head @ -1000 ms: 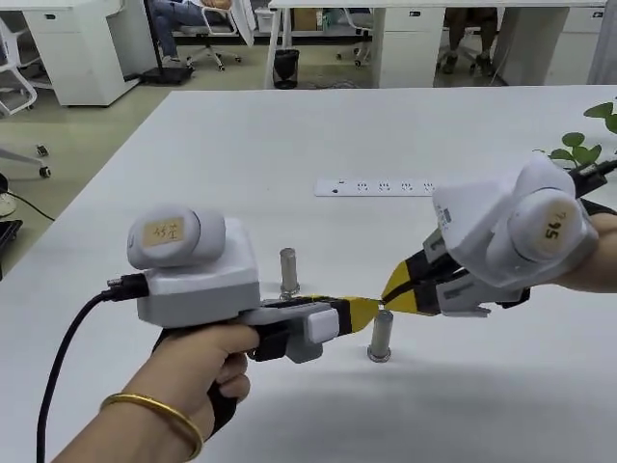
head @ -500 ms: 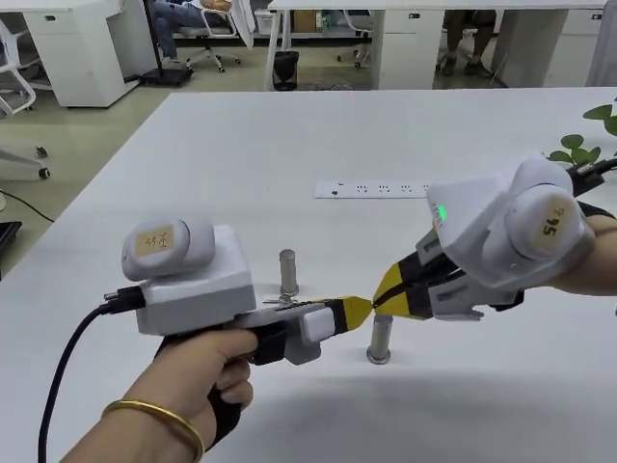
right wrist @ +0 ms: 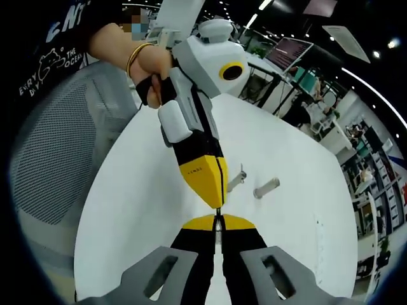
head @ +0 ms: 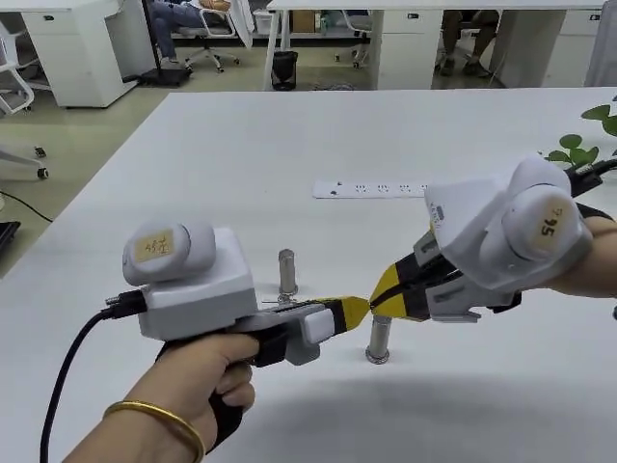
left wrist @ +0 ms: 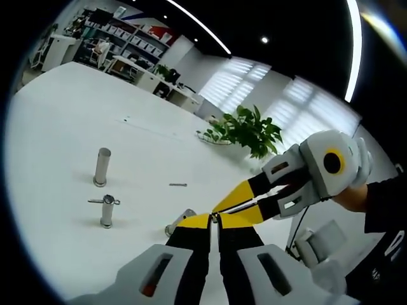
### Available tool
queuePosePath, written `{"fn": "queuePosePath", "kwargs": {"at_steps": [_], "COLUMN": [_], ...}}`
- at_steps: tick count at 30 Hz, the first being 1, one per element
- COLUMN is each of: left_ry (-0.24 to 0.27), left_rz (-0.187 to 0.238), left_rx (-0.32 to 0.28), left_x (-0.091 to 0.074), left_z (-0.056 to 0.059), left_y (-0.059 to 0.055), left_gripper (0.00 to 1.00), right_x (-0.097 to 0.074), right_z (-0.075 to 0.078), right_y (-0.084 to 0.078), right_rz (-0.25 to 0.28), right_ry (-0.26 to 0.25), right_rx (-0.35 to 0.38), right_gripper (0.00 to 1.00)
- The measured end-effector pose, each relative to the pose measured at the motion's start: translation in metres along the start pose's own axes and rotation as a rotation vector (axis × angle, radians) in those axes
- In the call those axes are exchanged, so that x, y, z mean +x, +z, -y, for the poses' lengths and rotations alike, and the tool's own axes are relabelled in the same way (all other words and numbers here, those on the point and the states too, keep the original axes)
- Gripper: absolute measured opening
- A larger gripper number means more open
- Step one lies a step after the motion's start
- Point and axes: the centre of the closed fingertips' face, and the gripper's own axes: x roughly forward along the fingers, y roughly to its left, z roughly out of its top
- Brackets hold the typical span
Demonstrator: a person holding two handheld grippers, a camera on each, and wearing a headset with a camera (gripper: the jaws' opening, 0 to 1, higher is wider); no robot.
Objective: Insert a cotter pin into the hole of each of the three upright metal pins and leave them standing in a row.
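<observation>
Three metal pins stand on the white table [head: 241,174]. The far pin [head: 286,272] is bare, and the near pin [head: 378,340] stands below the jaw tips. In the left gripper view the middle pin [left wrist: 108,211] has a cotter pin through its top. A loose cotter pin [left wrist: 178,185] lies on the table. My left gripper [head: 359,307] and right gripper [head: 378,294] meet tip to tip above the near pin, both shut. A thin metal sliver, which looks like a cotter pin [left wrist: 213,218], is pinched where the tips touch.
A white power strip [head: 371,188] lies behind the pins. A green plant [head: 583,145] stands at the table's right edge. Desks and office chairs stand on the floor beyond the table's far edge.
Both grippers, still tip to tip, have drifted slightly to the left above the near pin. The pins have not moved.
</observation>
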Motion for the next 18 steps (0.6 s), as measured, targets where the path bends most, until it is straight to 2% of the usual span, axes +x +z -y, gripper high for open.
{"fn": "queuePosePath", "kwargs": {"at_steps": [5,9,10,12,13,17,18], "left_ry": [-0.010,-0.018,-0.023,-0.025,-0.025,-0.029,-0.034], "left_rz": [0.003,0.004,0.003,-0.001,-0.006,-0.005,-0.008], "left_rx": [0.062,0.098,0.126,0.153,0.177,0.237,0.252], "left_x": [-0.002,-0.003,-0.004,-0.005,-0.006,-0.011,-0.012], "left_z": [0.001,0.001,0.001,0.000,-0.001,-0.004,-0.004], "left_y": [0.000,0.000,0.000,-0.001,-0.001,-0.002,-0.003], "left_gripper": [0.00,0.00,0.00,0.00,0.00,0.00,0.00], "right_x": [0.000,0.000,0.000,0.000,0.000,-0.002,-0.003], "right_z": [-0.002,-0.003,-0.004,-0.007,-0.008,-0.011,-0.011], "right_y": [0.001,0.000,-0.001,0.001,0.002,0.003,0.004], "right_rz": [0.017,0.030,0.030,0.057,0.075,0.117,0.144], "right_ry": [0.013,0.011,0.017,0.026,0.034,0.052,0.065], "right_rx": [0.023,0.067,0.084,0.128,0.179,0.307,0.352], "right_gripper": [0.00,0.00,0.01,0.04,0.05,0.07,0.07]}}
